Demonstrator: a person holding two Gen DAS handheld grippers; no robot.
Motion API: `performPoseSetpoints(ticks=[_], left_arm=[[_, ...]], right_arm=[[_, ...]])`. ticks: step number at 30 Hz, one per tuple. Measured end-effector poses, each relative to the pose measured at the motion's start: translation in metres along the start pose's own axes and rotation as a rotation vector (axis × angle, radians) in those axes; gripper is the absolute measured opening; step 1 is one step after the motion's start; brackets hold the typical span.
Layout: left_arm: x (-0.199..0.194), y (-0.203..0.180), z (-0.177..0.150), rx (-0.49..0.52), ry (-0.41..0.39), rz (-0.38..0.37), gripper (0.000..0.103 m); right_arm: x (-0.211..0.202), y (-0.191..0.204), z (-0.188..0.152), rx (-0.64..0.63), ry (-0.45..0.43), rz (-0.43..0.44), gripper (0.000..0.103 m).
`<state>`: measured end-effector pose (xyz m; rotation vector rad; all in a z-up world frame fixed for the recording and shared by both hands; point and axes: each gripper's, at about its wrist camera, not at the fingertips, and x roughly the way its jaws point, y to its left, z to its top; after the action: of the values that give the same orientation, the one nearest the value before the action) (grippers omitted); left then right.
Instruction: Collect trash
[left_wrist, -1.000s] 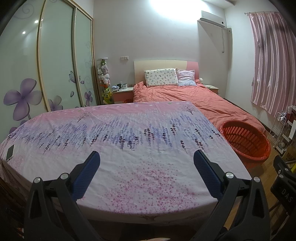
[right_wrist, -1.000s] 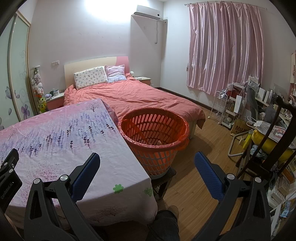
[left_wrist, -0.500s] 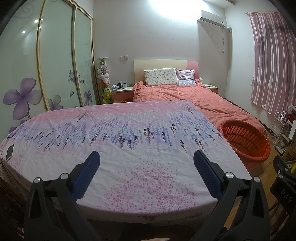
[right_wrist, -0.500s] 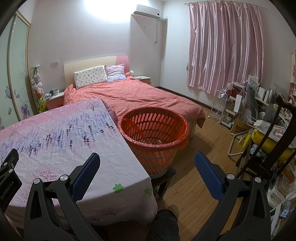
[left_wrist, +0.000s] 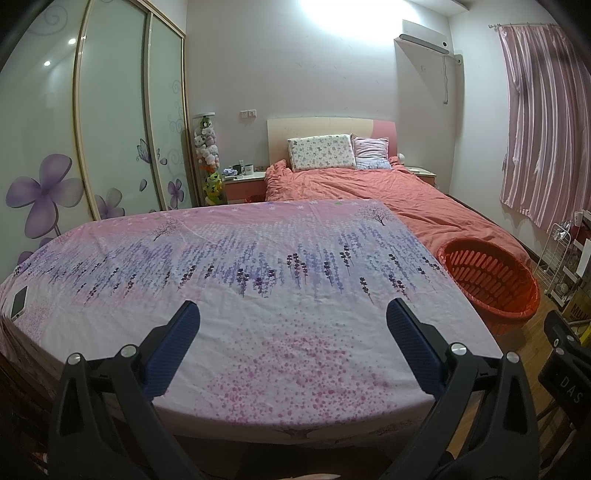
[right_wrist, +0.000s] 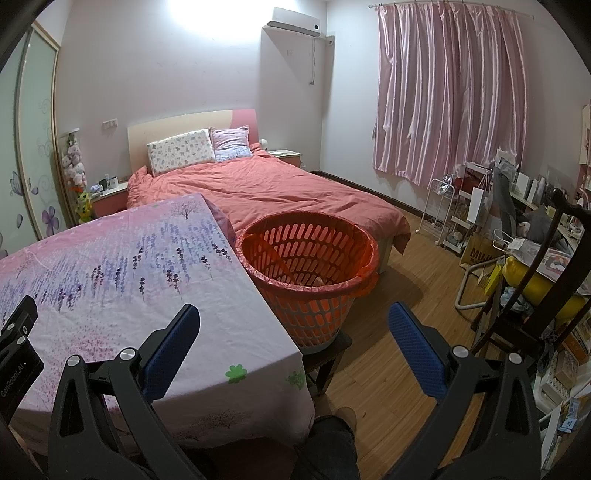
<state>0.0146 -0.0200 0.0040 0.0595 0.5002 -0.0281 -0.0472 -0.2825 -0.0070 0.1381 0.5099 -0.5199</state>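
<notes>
The left gripper (left_wrist: 291, 317) hovered over the near edge of the desk (left_wrist: 258, 280), its blue fingers (left_wrist: 173, 347) spread wide and holding nothing. The right gripper (right_wrist: 293, 319) hung past the desk's right corner, above the wooden floor (right_wrist: 388, 369), fingers (right_wrist: 415, 350) likewise spread apart and empty. An orange basket (right_wrist: 310, 295) stood on a dark stool just beside the desk's right edge, with a pale scrap lying inside it. A phone (left_wrist: 19, 302) lay at the desk's far left edge
</notes>
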Motion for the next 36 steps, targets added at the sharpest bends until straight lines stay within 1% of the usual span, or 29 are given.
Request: performPoseSetpoints(ticks=[36], left_arm=[[0.0012,-0.0008,-0.0071,-0.003,0.005,-0.004,0.099]], right_arm=[[-0.0004,0.0003,0.002,-0.001,0.005,0.001,0.101]])
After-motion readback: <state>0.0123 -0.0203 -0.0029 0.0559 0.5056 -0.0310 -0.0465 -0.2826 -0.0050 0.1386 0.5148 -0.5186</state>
